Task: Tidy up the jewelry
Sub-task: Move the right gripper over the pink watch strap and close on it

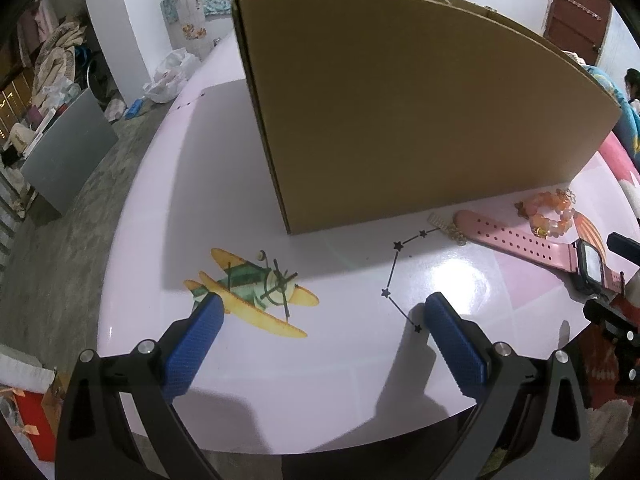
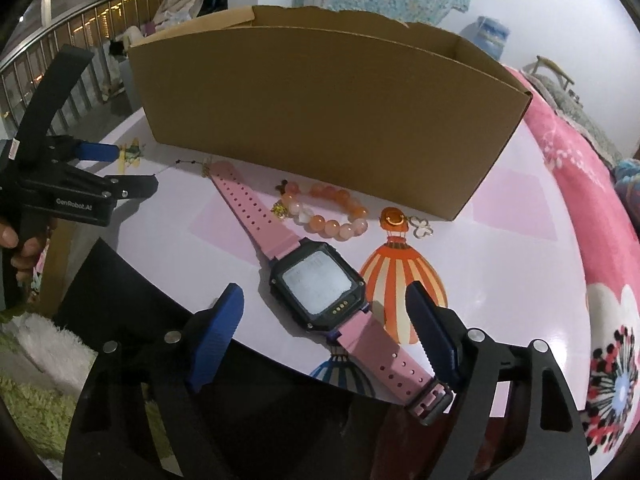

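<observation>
Pink-strapped watch, bead bracelet, a small orange charm and a thin chain all lie on the counter in front of the cardboard box — none visibly put away, so by my reading the sorting has barely begun. The watch runs from the box toward the counter's near edge. The right claw stands wide apart astride the watch face, one pad seemingly touching the strap — nothing gripped yet. The left claw hangs released and empty near the same edge.
</observation>
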Action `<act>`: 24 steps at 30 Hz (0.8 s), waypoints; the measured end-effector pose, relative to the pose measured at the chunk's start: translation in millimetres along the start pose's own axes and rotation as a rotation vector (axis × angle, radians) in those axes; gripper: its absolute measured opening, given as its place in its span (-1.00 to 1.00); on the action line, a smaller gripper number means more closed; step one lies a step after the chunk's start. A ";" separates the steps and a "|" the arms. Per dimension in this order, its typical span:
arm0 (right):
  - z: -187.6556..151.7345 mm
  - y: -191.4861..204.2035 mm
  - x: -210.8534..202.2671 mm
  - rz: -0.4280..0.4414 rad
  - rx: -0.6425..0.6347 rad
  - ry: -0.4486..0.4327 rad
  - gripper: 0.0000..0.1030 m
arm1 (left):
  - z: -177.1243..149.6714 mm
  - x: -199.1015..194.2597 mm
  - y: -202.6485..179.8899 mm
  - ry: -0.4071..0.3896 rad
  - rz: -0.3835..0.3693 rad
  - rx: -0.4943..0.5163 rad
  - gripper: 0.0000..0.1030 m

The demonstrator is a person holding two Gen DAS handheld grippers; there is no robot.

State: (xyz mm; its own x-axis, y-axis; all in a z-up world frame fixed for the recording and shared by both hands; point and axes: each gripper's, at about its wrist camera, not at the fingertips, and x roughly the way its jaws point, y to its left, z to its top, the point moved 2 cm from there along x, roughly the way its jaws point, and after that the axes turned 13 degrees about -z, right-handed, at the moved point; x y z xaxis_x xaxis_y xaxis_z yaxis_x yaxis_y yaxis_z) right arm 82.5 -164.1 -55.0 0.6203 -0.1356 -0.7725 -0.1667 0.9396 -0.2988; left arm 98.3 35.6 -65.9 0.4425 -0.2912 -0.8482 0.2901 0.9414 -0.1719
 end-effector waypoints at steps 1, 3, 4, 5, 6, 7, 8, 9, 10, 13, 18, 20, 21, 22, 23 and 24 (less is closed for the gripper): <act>-0.5 -0.5 -0.1 -0.001 0.002 0.006 0.50 | 1.0 -0.2 -0.1 0.004 0.003 -0.003 0.92; -0.4 -3.8 1.8 -0.001 0.002 0.016 0.48 | 2.3 -0.6 -0.8 0.013 0.010 -0.010 0.92; -0.7 -4.1 2.0 -0.002 0.001 0.022 0.47 | 2.9 -0.6 -1.5 0.018 0.014 -0.015 0.92; -2.5 -4.9 2.2 0.001 0.001 0.025 0.45 | 3.7 -0.3 -1.9 0.024 0.017 -0.020 0.92; -2.9 -4.8 2.5 0.003 -0.003 0.031 0.45 | 4.2 -0.4 -2.1 0.028 0.019 -0.024 0.92; -3.5 -4.4 3.4 0.003 -0.009 0.040 0.44 | 4.9 -0.1 -2.2 0.032 0.021 -0.026 0.92; -4.3 -6.3 4.3 0.001 -0.014 0.048 0.44 | 5.6 -0.1 -2.7 0.036 0.022 -0.028 0.92; -4.2 -5.9 6.6 -0.005 -0.019 0.060 0.44 | 6.3 0.1 -2.7 0.038 0.023 -0.030 0.92; -5.1 -6.6 9.0 -0.006 -0.022 0.074 0.43 | 7.8 0.4 -2.0 0.041 0.022 -0.031 0.92; -0.9 -12.9 11.7 0.022 -0.001 0.087 0.41 | 10.4 0.6 -1.9 0.047 0.026 -0.035 0.92; -0.9 -18.1 9.1 0.023 -0.009 0.087 0.29 | 13.2 0.6 -3.0 0.052 0.032 -0.038 0.92; 1.6 -23.4 10.3 0.025 -0.022 0.084 0.18 | 12.5 1.4 -4.1 0.051 0.033 -0.040 0.92; 2.1 -24.7 10.1 0.025 -0.025 0.084 0.17 | 13.1 1.5 -4.6 0.051 0.035 -0.040 0.92; 2.7 -25.3 9.5 0.027 -0.031 0.083 0.13 | 12.7 1.4 -4.3 0.051 0.036 -0.041 0.92; 3.8 -25.5 9.3 0.028 -0.036 0.082 0.10 | 12.7 1.4 -4.4 0.052 0.038 -0.042 0.92; 4.3 -24.8 9.0 0.029 -0.039 0.081 0.09 | 12.1 1.4 -4.4 0.052 0.039 -0.044 0.92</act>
State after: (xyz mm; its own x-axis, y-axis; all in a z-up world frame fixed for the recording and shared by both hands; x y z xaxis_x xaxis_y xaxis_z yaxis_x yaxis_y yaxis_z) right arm 95.5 -187.3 -52.1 0.5513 -0.1352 -0.8233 -0.2146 0.9306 -0.2965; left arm 107.9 29.0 -60.2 0.4073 -0.2461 -0.8795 0.2352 0.9588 -0.1594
